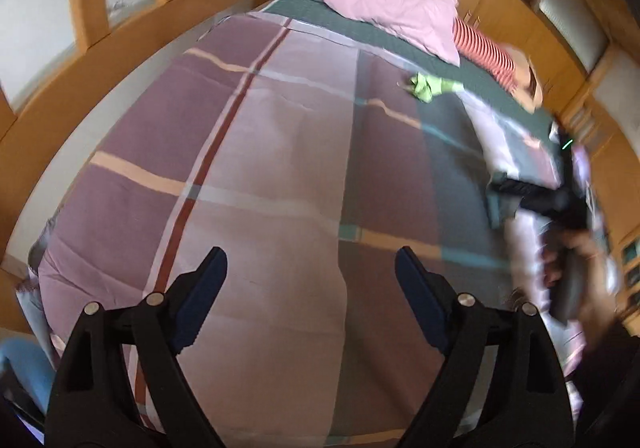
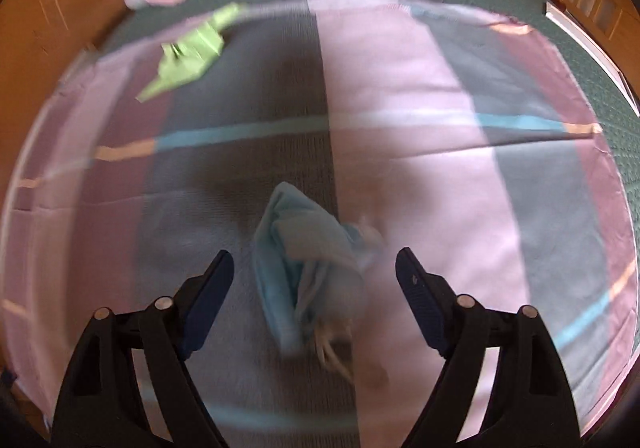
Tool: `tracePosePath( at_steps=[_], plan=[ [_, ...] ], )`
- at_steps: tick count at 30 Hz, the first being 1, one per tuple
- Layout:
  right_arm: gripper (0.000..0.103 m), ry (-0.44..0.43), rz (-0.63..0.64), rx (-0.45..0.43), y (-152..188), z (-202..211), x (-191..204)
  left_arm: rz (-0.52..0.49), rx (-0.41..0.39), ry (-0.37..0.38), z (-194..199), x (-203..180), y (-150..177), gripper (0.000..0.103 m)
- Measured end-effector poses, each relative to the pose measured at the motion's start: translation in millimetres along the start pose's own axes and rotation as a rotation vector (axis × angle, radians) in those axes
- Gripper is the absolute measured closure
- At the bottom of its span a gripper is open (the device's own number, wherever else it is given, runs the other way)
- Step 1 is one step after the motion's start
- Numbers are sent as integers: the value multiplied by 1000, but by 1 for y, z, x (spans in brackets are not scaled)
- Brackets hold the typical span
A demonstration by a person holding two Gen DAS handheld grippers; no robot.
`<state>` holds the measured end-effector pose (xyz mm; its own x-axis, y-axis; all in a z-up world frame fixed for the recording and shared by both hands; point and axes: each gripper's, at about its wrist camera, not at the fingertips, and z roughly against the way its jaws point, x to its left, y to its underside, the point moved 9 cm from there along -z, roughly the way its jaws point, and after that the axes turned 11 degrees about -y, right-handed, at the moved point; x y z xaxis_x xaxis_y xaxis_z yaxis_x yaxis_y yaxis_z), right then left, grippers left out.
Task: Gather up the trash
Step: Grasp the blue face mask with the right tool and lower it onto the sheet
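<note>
A crumpled light-blue paper (image 2: 304, 260) lies on the plaid bedspread (image 2: 420, 175), between the open fingers of my right gripper (image 2: 315, 262), which hovers just above it without touching. A crumpled green paper (image 2: 188, 51) lies farther off to the upper left; it also shows in the left wrist view (image 1: 428, 85) near the far side of the bed. My left gripper (image 1: 311, 260) is open and empty above the bedspread (image 1: 260, 167). My right gripper also shows in the left wrist view (image 1: 560, 215) at the right, blurred.
A pink pillow (image 1: 392, 3) and a red-striped soft toy (image 1: 488, 55) lie at the head of the bed. Wooden cabinets (image 1: 592, 27) and wooden wall panels (image 1: 100, 7) surround the bed. The green under-sheet (image 2: 600, 59) shows past the bedspread.
</note>
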<state>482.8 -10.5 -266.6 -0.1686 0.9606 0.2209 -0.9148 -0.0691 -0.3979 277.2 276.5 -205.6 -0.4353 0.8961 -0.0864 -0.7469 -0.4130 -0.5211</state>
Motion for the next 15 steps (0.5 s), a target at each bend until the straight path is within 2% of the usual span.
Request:
tracePosePath(
  at_steps=[1, 2, 3, 6, 7, 8, 10, 11, 12, 15],
  plan=[
    [68, -14, 10, 25, 2, -9, 5, 15, -10, -29, 3, 10, -3, 17],
    [71, -16, 13, 42, 5, -10, 8, 24, -13, -50, 5, 15, -1, 17],
    [82, -33, 24, 42, 6, -8, 18, 44, -10, -72, 6, 23, -1, 17],
    [84, -340, 95, 147, 35, 4, 94, 96, 2, -79, 10, 35, 0, 17],
    [84, -393, 137, 173, 45, 10, 115, 109, -1, -90, 12, 39, -1, 17],
    [84, -465, 183, 209, 58, 16, 139, 120, -7, -104, 14, 45, -1, 17],
    [64, -630, 275, 322, 90, 30, 190, 140, -9, -114, 15, 52, -2, 17],
    [45, -646, 325, 338, 97, 35, 205, 152, -5, -115, 14, 56, -1, 17],
    [31, -634, 357, 315, 95, 39, 211, 160, -1, -119, 12, 57, -2, 17],
    [28, -577, 392, 179, 55, 41, 213, 168, 30, -138, 3, 60, 3, 16]
  ],
)
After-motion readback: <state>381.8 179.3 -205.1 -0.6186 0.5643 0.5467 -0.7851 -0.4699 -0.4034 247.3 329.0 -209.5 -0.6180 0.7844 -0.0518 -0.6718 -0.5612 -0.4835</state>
